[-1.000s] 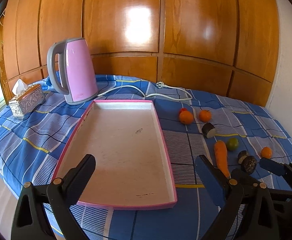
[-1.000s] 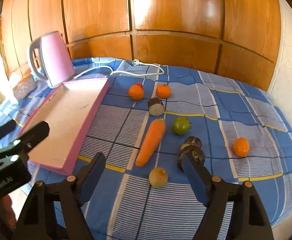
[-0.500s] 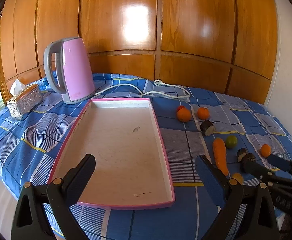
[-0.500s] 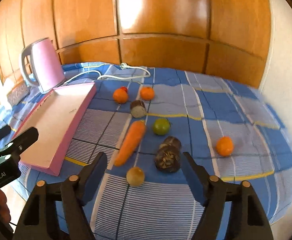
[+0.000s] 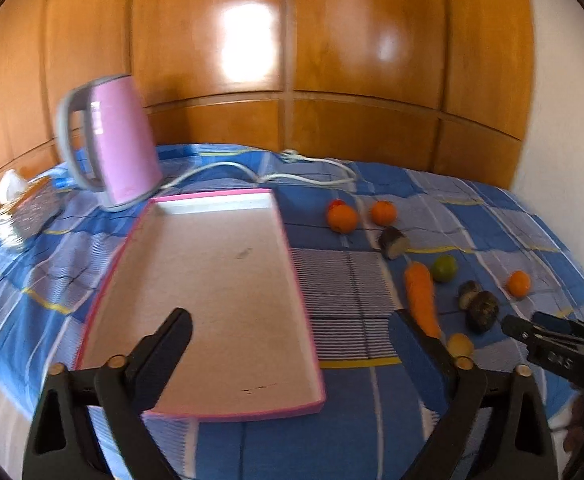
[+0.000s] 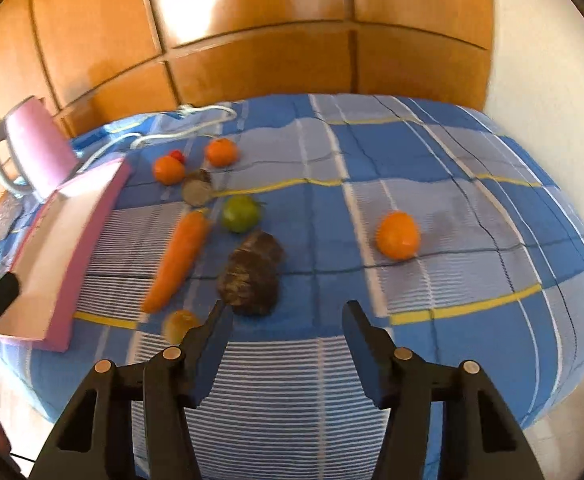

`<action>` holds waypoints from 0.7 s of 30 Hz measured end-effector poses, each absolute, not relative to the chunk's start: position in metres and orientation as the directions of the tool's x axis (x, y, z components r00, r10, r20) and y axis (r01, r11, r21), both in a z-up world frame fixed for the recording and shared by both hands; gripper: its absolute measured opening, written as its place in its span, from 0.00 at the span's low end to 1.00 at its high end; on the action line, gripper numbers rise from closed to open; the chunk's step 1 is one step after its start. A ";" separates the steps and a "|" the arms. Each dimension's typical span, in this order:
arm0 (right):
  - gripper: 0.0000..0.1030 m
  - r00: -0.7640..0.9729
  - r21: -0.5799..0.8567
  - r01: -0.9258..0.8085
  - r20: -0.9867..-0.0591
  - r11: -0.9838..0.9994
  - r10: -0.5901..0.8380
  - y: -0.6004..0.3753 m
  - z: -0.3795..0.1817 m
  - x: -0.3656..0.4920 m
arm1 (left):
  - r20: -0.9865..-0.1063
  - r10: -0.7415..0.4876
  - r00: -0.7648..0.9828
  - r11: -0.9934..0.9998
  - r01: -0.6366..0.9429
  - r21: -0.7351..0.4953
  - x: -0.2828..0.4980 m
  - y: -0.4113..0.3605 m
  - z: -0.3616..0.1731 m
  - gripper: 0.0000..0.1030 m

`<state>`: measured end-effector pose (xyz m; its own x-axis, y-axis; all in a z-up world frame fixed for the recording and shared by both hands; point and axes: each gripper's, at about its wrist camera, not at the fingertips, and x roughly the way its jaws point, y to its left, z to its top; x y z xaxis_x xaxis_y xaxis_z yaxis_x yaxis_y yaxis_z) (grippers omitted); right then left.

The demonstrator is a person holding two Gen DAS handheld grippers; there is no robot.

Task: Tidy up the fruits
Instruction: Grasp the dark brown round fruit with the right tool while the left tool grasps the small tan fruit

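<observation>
A pink-rimmed tray [image 5: 211,414] lies empty on the blue checked cloth, also in the right wrist view [image 6: 87,232]. Right of it lie a carrot [image 6: 179,256], a green fruit [image 6: 240,213], two dark brown fruits [image 6: 251,276], a small yellow fruit [image 6: 179,324], a lone orange [image 6: 398,236], two oranges [image 6: 167,169] and a cut dark piece [image 6: 196,190]. My left gripper [image 5: 292,336] is open over the tray's near end. My right gripper [image 6: 287,320] is open and empty, just short of the dark fruits.
A pink kettle [image 5: 115,144] stands behind the tray with its white cord [image 5: 308,172] across the cloth. A silver tissue box [image 5: 27,208] sits at far left. Wooden panels close the back; a white wall is on the right.
My right gripper has swung right and closer to the dark fruits and the lone orange. The left gripper has drifted slightly, with the tray still under it.
</observation>
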<state>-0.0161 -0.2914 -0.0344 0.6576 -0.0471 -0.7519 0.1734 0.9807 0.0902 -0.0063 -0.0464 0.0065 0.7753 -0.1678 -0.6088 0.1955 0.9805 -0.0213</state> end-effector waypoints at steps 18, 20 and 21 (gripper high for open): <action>0.47 0.657 0.240 0.138 -0.748 0.961 0.093 -0.313 -0.033 -0.010 | -0.753 -0.506 0.421 0.706 0.703 -0.082 0.001 -0.153 -0.031 0.48; 0.47 0.656 0.262 0.117 -0.745 0.958 0.124 -0.311 -0.031 -0.007 | -0.761 -0.508 0.404 0.699 0.709 -0.091 0.005 -0.160 -0.037 0.48; 0.47 0.653 0.270 0.106 -0.745 0.957 0.138 -0.310 -0.030 -0.004 | -0.762 -0.506 0.404 0.703 0.705 -0.093 0.008 -0.164 -0.040 0.48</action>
